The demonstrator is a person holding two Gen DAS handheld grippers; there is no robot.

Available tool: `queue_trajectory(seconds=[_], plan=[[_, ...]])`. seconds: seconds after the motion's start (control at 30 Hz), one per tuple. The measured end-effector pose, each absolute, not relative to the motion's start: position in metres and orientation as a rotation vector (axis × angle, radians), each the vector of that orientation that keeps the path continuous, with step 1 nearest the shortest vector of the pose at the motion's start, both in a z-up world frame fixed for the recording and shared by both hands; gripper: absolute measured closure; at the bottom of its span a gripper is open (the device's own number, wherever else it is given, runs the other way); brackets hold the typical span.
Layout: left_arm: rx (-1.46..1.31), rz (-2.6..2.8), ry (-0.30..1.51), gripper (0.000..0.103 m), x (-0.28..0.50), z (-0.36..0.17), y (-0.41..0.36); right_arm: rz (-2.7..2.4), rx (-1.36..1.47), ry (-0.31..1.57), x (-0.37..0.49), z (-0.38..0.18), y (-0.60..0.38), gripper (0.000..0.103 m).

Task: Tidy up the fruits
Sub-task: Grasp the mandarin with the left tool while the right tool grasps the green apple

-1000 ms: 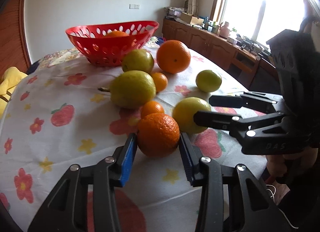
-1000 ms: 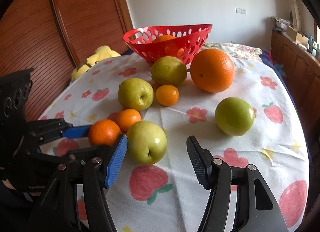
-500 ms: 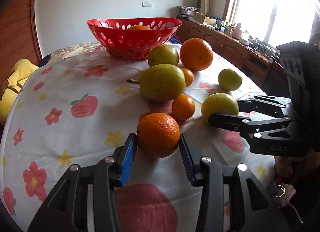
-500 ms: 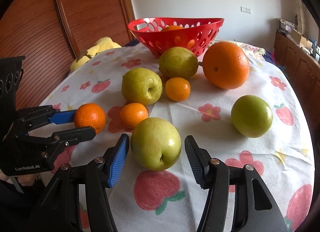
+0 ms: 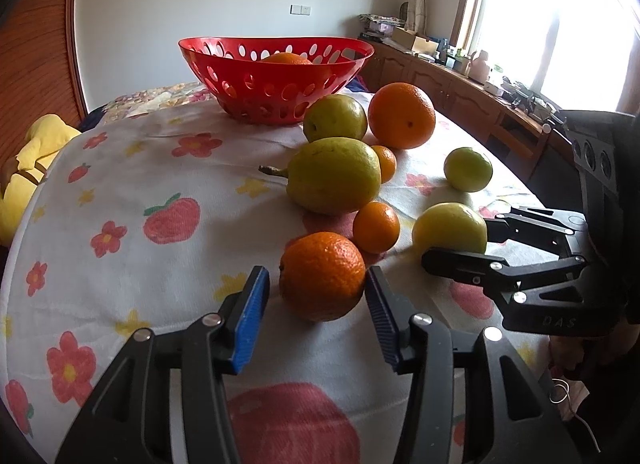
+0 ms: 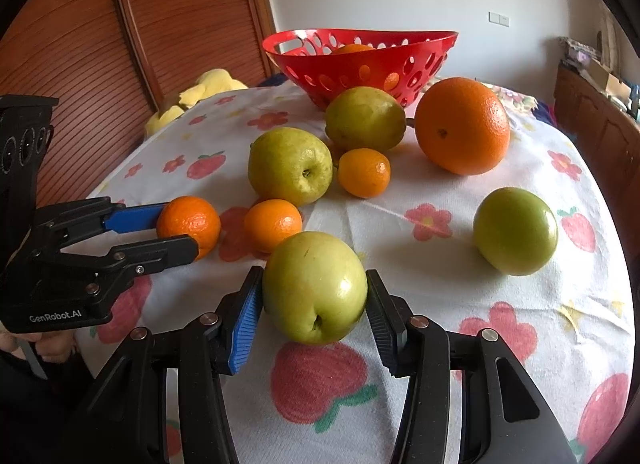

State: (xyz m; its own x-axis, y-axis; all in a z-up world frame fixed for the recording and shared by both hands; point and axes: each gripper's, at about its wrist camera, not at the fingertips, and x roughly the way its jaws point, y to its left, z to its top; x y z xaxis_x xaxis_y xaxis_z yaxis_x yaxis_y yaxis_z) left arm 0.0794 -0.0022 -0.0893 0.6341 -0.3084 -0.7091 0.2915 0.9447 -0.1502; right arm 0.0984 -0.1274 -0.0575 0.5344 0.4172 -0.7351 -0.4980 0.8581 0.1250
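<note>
Left wrist view: my left gripper (image 5: 316, 296) brackets the orange (image 5: 322, 275), right pad touching, left pad just clear, not yet clamped; the red basket (image 5: 276, 76) lies beyond, pears between. Right wrist view: my right gripper (image 6: 314, 306) pinches the green apple (image 6: 315, 287), ready for lifting basketward.

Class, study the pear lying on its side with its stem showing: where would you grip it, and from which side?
Grip the pear across its broad belly, coming from above. It lies sideways, stem pointing left; small oranges crowd its right side.
</note>
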Motion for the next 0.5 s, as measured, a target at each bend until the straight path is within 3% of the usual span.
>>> queue_trajectory(seconds=[0.5], plan=[[-0.003,-0.368,0.821,0.060,0.0864,-0.0902,-0.0108,0.544,-0.116,0.839,0.0967,-0.0571,-0.1268,0.053]])
